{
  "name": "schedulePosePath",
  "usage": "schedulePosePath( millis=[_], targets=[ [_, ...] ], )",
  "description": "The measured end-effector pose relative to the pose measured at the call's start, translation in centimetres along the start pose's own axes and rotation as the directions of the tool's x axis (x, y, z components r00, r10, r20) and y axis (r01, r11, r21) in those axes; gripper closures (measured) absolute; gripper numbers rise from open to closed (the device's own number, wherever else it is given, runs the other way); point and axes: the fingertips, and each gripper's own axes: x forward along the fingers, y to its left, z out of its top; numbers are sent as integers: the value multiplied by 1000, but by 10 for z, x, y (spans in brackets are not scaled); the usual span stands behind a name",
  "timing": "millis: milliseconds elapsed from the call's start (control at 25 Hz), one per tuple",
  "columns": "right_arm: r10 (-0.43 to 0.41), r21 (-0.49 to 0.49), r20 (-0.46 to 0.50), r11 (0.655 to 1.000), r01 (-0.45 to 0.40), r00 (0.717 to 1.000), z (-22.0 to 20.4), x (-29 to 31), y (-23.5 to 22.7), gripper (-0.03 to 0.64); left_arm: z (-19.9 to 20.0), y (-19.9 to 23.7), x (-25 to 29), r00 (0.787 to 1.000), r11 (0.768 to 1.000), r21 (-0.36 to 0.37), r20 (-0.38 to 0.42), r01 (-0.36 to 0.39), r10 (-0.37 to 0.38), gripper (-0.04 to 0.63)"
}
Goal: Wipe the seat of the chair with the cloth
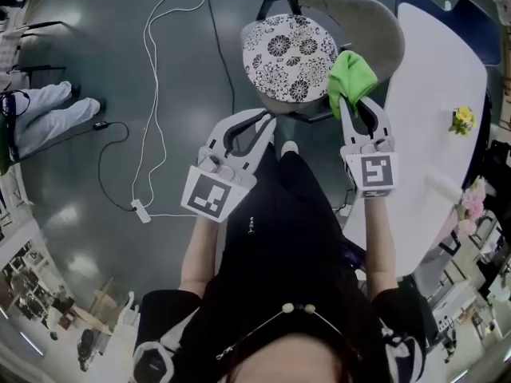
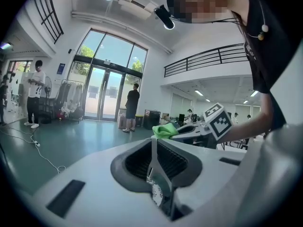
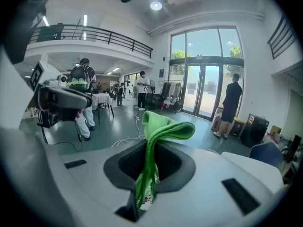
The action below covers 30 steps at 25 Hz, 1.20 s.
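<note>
Right gripper point(image 1: 358, 108) clamped on green cloth point(image 1: 351, 73), near chair seat point(image 1: 288, 57); left gripper point(image 1: 266, 121) closed, empty. Wiping apparently not begun; next, lower cloth onto seat.

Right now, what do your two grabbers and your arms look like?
The left gripper and right gripper are pale grey plastic with dark ribbed insides. Each carries a cube with a black-and-white square marker. The sleeves are short and black.
</note>
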Motion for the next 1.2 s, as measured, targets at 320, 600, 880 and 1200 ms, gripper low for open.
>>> schedulePosePath(
  millis=[320,600,880,1200],
  targets=[
    [127,-253,-156,953,-164,980,-59,142,-6,574,-41,87,45,995,996,-42,-57,-79,77,557],
    [152,-420,-217,877,-233,964,-104,262,4,574,-89,141,76,986,982,-106,-81,-155,147,557],
    [121,-507,-302,820,-266,946,-168,360,11,574,-138,159,89,990,977,-179,-97,-114,98,557],
    [126,-564,-404,745,-355,906,-231,413,19,574,-159,188,98,989,985,-131,-111,-112,97,557]
  ],
)
